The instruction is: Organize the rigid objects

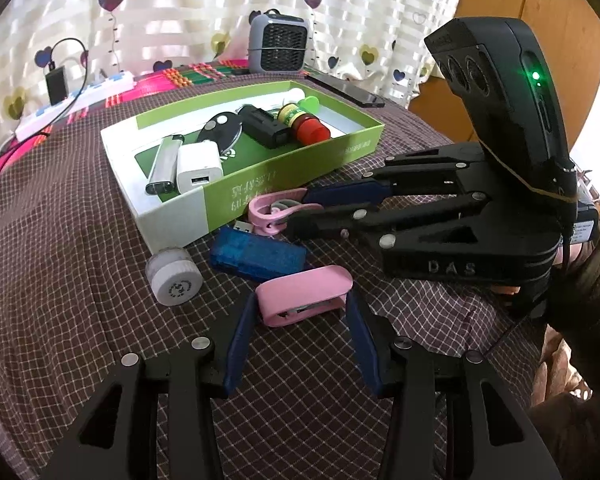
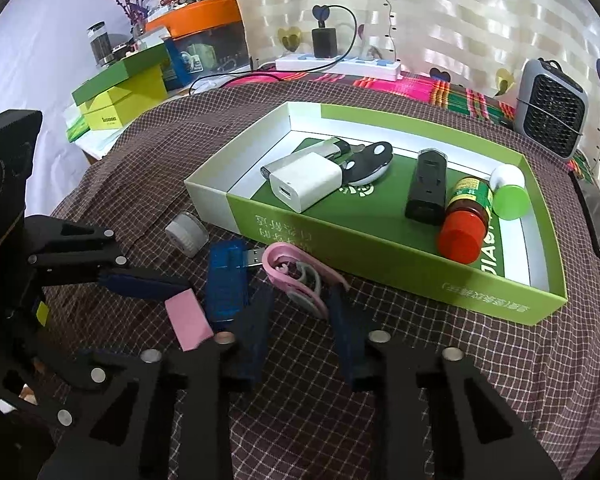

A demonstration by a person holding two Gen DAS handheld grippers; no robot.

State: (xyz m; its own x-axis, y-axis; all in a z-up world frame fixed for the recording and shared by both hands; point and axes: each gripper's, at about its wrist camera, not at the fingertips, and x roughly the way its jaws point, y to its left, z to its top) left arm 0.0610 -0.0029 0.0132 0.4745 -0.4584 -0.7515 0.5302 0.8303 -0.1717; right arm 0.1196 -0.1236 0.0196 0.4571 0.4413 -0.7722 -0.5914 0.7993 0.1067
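Nearest, left gripper: its 2 blue-padded fingers stand at either side of a flat pink plastic stapler-shaped clip lying on the brown checked tablecloth. The pads are at the clip's ends; whether they press it cannot be told.

Next, right gripper: 2 blue-padded fingers, set narrow, with a pink plastic carabiner-style clip with a grey inner arm between their tips. Contact looks likely, a firm grip cannot be confirmed.

Just beyond, on the cloth: a translucent blue USB stick with a metal plug, lying between the 2 pink items, plug end touching the carabiner clip. Beside it, a small white round ribbed cap or roll, lying against the near corner of the box.

Behind these: a shallow green-and-white cardboard box, open-topped. Contents, 7 pieces: a silver lighter, a white cube USB charger, a black-and-white oval key fob, a black rectangular device, a red-capped brown bottle with a yellow-green label, a green-capped white bottle, and a white tube along the far wall.

Farthest: a black phone, a grey portable fan heater, a white power strip, and a heart-print curtain.
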